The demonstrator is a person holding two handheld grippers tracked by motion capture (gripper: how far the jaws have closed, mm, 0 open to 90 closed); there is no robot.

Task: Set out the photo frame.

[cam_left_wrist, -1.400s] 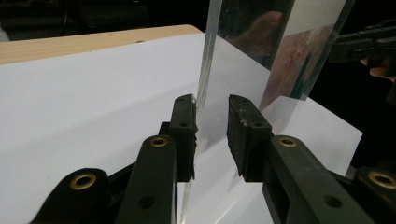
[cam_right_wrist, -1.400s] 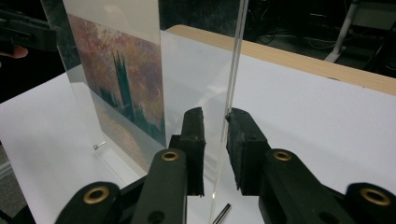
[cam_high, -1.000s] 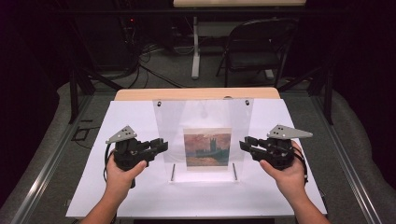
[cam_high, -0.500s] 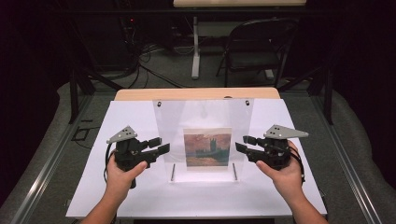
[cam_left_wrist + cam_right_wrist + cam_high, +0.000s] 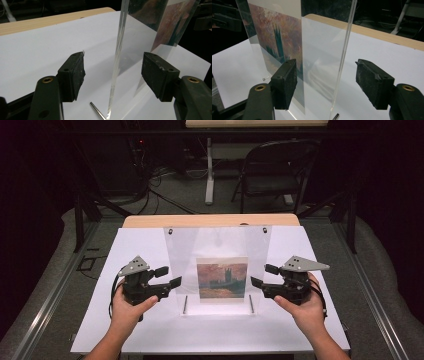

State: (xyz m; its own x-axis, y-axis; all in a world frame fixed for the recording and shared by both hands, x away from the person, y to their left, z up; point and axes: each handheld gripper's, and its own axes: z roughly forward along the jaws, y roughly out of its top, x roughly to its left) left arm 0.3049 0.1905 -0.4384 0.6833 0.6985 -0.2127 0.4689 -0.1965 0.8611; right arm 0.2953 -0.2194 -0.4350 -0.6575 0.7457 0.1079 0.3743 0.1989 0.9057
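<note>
A clear acrylic panel (image 5: 217,247) stands upright on the white tabletop (image 5: 300,330), with a painted picture of towers (image 5: 222,280) in its lower half. My left gripper (image 5: 170,276) sits at the panel's left edge and my right gripper (image 5: 263,275) at its right edge. Both have just been opening their jaws. In the left gripper view the panel's edge (image 5: 119,50) runs between the spread pads (image 5: 75,75) without touching them. In the right gripper view the panel's edge (image 5: 347,42) stands likewise between wide pads (image 5: 372,80), and the picture (image 5: 279,37) is at the left.
Two thin metal pins (image 5: 185,304) (image 5: 251,303) lie at the panel's foot. A wooden strip (image 5: 210,220) borders the table's far edge. A folding chair (image 5: 272,170) and cables stand on the floor beyond.
Both grippers' jaws have spread apart from the panel's side edges. The hands and the panel have kept their places.
</note>
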